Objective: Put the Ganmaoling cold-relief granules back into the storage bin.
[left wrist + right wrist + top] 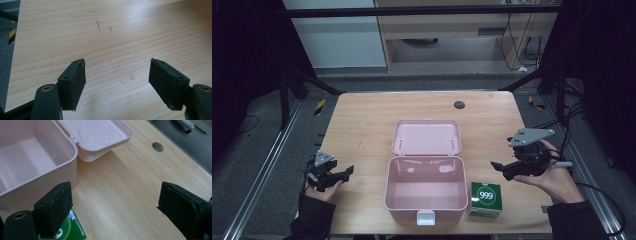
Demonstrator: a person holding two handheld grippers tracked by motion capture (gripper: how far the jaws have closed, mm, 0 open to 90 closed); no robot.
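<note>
A pink plastic box (426, 192) stands open and empty at the middle front of the table, its lid (427, 137) laid flat behind it. A green carton marked 999 (486, 198) sits just right of the box. My right gripper (499, 168) is open above the table to the right of the box, jaws pointing left; its own view shows the box wall (37, 185), the lid (100, 135) and a corner of the green carton (72, 230). My left gripper (346, 172) is open over bare wood (117, 45) at the table's left, apart from the box.
A round cable hole (459, 104) lies in the wooden table (362, 125) near its far edge. Black frame bars and cables stand beyond the table, and metal rails run along both sides on the floor.
</note>
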